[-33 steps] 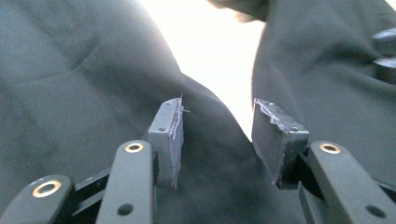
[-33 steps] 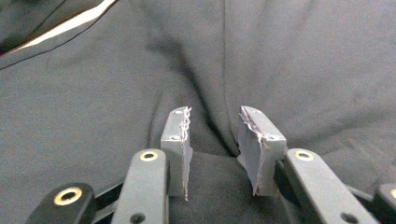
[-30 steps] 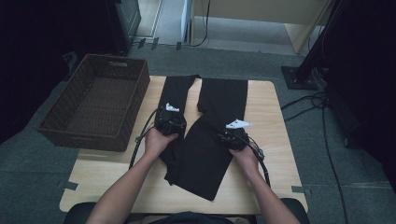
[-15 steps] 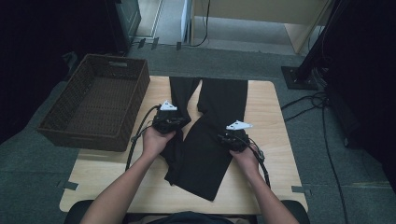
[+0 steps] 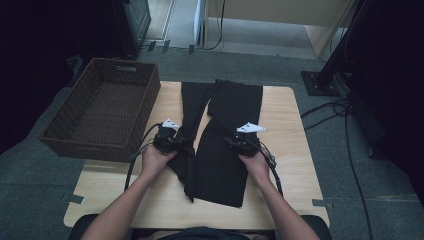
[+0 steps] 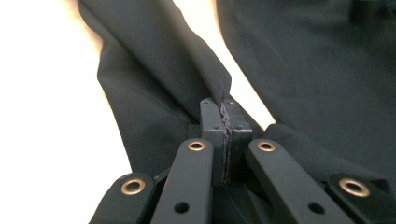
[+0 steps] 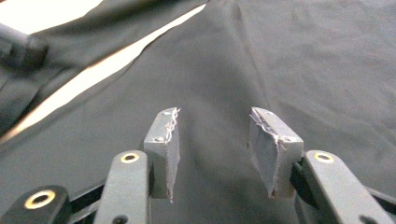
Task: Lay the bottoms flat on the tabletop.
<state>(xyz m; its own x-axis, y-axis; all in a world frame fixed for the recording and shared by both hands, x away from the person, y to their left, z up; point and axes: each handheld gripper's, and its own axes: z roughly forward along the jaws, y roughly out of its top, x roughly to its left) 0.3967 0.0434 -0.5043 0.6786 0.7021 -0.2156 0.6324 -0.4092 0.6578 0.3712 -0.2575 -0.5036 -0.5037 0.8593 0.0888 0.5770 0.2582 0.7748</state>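
Two black trousers (image 5: pixel 227 145) legs (smooth, matte cloth) beside woven wicker basket (image 5: pixel 107 112).

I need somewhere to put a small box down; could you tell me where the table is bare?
Bare wood lies right of the trousers to the table edge, and along the near-left corner below the basket. The middle is crowded by trousers and both hands.

We see a wicker basket (image 5: pixel 102 112) at 9 o'clock on the wood table (image 5: pixel 295 150); cables (image 5: pixel 345 130) approx. 3 o'clock on the floor.
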